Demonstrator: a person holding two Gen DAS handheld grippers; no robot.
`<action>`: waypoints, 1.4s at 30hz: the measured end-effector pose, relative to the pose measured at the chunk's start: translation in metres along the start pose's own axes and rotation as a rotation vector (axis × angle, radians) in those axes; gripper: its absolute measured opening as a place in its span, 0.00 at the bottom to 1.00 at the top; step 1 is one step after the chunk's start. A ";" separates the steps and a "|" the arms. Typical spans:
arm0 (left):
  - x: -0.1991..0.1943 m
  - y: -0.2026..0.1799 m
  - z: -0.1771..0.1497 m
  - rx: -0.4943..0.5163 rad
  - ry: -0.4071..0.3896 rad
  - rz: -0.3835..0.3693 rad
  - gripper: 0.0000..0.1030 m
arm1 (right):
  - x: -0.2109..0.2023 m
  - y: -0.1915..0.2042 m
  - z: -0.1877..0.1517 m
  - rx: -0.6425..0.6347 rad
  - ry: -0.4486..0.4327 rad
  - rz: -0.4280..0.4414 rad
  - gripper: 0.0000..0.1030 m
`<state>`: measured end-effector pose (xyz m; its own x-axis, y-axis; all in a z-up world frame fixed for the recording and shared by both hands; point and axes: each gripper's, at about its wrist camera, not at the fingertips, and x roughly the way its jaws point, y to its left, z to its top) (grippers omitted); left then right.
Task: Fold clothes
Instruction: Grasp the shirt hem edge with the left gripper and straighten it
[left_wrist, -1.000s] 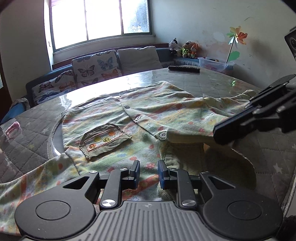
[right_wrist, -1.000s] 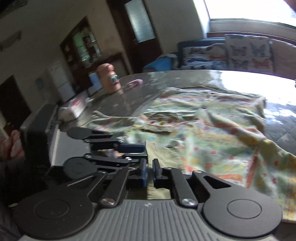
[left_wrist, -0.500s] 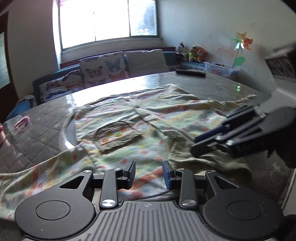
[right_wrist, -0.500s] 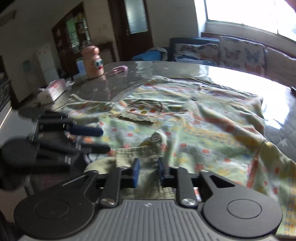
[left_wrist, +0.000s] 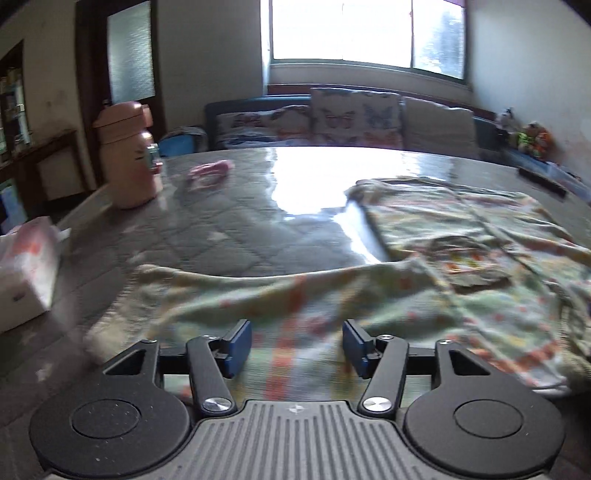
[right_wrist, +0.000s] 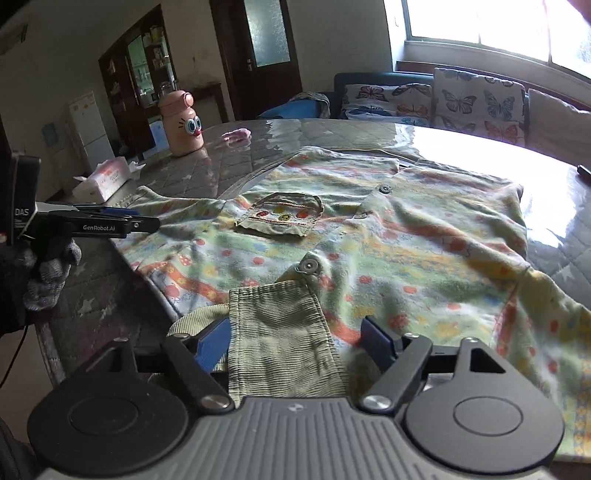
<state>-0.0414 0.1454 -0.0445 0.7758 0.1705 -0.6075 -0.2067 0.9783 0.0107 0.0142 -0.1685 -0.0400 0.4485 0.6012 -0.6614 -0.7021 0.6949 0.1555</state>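
A pastel flower-print cardigan (right_wrist: 388, 240) lies spread on the quilted table (right_wrist: 184, 173), buttons up, with a small patch pocket (right_wrist: 280, 219). My right gripper (right_wrist: 295, 343) is open at its near edge. The ribbed green hem band (right_wrist: 284, 332) lies loose between its blue pads (right_wrist: 214, 343). My left gripper (left_wrist: 295, 349) is also open and hovers over the cardigan's left sleeve (left_wrist: 258, 295), which is blurred. In the right wrist view the left gripper (right_wrist: 147, 223) shows side-on at the left, held by a gloved hand (right_wrist: 48, 266).
A pink cartoon bottle (right_wrist: 183, 127), a tissue box (right_wrist: 105, 177) and a small pink item (right_wrist: 236, 134) sit on the table's far left. A dark remote (left_wrist: 541, 182) lies at the far right. A sofa with butterfly cushions (right_wrist: 476, 103) stands behind the table.
Both grippers have opened wide from nearly shut. The right one let the ribbed hem band drop. The left one swung left from the cardigan's front to the left sleeve.
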 end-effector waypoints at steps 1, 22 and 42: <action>0.002 0.009 0.001 -0.018 0.002 0.023 0.65 | 0.000 -0.001 -0.001 0.003 -0.002 0.002 0.79; 0.023 0.055 0.015 -0.057 0.006 0.179 0.71 | -0.056 -0.094 -0.028 0.315 -0.140 -0.274 0.84; 0.027 0.055 0.019 -0.038 0.014 0.216 0.76 | -0.089 -0.185 -0.048 0.452 -0.194 -0.586 0.83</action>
<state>-0.0202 0.2064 -0.0455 0.7031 0.3735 -0.6051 -0.3894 0.9142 0.1118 0.0776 -0.3699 -0.0453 0.7964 0.1137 -0.5940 -0.0433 0.9904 0.1315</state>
